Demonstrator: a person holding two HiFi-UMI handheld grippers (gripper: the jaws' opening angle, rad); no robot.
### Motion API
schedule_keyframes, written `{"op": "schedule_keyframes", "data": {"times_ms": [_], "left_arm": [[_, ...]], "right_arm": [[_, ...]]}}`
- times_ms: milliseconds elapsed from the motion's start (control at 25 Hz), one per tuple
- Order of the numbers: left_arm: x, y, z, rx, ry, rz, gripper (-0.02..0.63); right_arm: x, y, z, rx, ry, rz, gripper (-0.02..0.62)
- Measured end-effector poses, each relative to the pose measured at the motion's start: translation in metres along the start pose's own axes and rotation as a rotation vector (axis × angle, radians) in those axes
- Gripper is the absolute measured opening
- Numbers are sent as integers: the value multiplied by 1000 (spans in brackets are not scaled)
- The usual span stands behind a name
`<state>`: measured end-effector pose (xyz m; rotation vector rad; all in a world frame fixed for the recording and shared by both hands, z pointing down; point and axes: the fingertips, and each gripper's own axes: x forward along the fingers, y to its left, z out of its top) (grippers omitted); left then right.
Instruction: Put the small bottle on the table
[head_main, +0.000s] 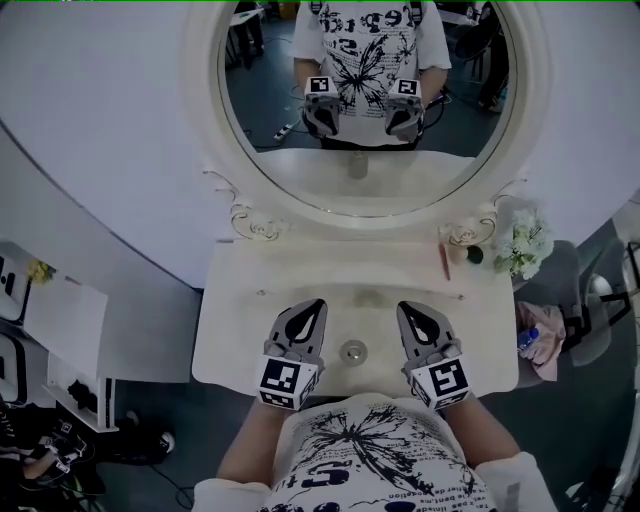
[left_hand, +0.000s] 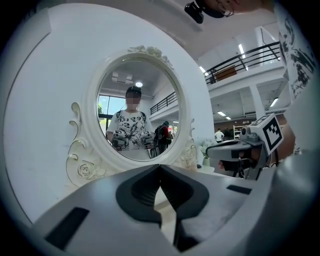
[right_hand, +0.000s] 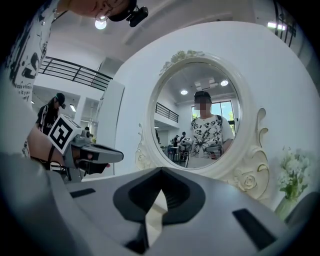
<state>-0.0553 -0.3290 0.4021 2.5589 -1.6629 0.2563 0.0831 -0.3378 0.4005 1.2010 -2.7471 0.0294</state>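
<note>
L&R both shut, empty: left gripper (head_main: 316, 306), right gripper (head_main: 404, 308) over vanity table (head_main: 240, 330) front. Prob. small bottle (head_main: 527, 339) lies beyond table's right edge, on pink cloth (head_main: 547, 352); right gripper nearer.

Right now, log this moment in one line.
left gripper: jaws shut, empty | right gripper: jaws shut, empty | both over table, facing mirror | small bottle: not seen

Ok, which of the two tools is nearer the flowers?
The right tool, shut and empty over the table's right half, on the same side as the flowers. The left tool hangs beyond the knob, farther from them.
</note>
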Motion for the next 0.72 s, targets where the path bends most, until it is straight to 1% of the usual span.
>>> {"op": "schedule_keyframes", "data": {"times_ms": [120, 320, 560, 720], "left_arm": [[3, -4, 1, 8, 10, -11, 20], [4, -12, 2, 52, 12, -70, 20], [3, -13, 5, 77, 7, -63, 20], [3, -18, 6, 56, 4, -68, 20]], "right_arm": [[-1, -3, -2, -2, 8, -6, 17], [-4, -5, -5, 5, 22, -21, 17], [-10, -2, -8, -2, 31, -31, 17], [-14, 0, -11, -18, 43, -33, 17]]}}
